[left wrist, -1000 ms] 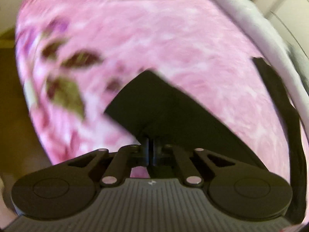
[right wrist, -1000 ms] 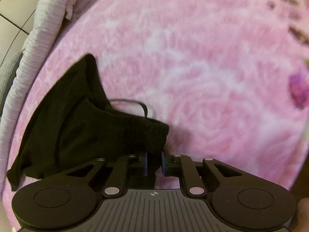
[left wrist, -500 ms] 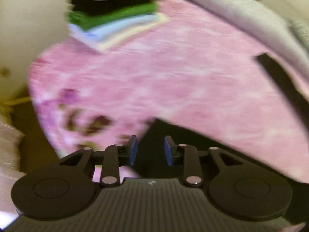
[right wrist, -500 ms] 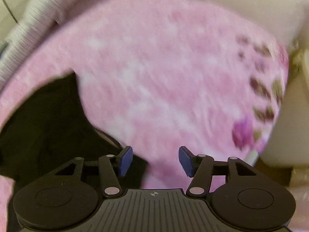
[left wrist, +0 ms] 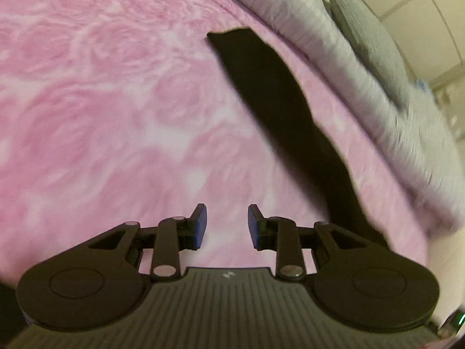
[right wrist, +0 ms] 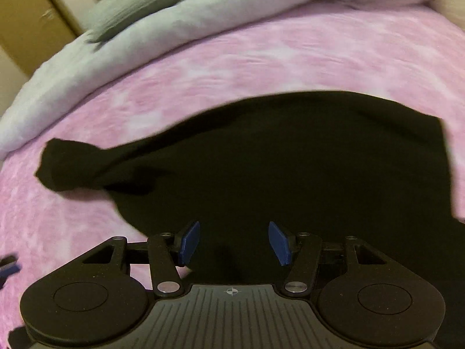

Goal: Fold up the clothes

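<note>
A black garment [right wrist: 290,160] lies spread on the pink blanket [right wrist: 261,58], with one sleeve [right wrist: 66,163] bunched out to the left. My right gripper [right wrist: 234,242] is open and empty, hovering over the garment's near part. In the left wrist view the garment shows as a long black strip [left wrist: 279,101] running from the upper middle down to the right. My left gripper [left wrist: 226,226] is open and empty over bare pink blanket [left wrist: 116,116], to the left of the strip.
A white quilt [left wrist: 348,72] runs along the far edge of the bed, with a grey pillow [left wrist: 369,35] behind it. They also show in the right wrist view, quilt [right wrist: 130,43] and pillow [right wrist: 151,8]. Cupboard doors [right wrist: 37,29] stand beyond.
Both grippers were shut on the black garment a second ago and have let go. Both now point toward the quilt side of the bed, and the garment lies flat.
</note>
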Demonstrator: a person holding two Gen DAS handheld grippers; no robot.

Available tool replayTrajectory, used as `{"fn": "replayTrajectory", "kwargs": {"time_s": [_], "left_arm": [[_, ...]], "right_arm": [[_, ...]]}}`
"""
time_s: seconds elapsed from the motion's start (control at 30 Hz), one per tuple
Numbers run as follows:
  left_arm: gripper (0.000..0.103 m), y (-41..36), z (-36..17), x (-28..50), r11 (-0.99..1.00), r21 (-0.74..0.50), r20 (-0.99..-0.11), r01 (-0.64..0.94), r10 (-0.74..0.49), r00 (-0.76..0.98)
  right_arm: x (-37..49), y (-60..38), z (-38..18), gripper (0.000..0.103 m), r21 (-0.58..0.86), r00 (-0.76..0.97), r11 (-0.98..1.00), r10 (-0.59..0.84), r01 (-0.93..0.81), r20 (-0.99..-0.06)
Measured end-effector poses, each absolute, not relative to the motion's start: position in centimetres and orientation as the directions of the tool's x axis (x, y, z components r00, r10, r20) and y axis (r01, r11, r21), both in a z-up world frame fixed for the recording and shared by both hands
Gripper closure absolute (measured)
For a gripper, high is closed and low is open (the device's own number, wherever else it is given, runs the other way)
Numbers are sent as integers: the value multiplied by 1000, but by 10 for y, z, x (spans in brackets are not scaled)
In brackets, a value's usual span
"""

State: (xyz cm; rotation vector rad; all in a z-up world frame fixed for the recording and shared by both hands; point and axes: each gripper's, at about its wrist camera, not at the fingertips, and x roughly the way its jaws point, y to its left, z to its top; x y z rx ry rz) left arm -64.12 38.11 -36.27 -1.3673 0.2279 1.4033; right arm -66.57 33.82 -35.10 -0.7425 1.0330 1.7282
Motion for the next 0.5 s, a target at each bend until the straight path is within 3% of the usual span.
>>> {"fn": "replayTrajectory", "kwargs": {"time_s": [0.27,0.5], "left_arm": [[76,484,-387,-682,-409,-554,-753,-726,617,227],[73,540,-416,-697,-481,-598,-745,-641,629,223]], "right_arm": [[-678,358,-367,46,368,-343,-36,453,-929,-823],[-662,385,-368,46,336,-267,54,497,-940,-826]]}}
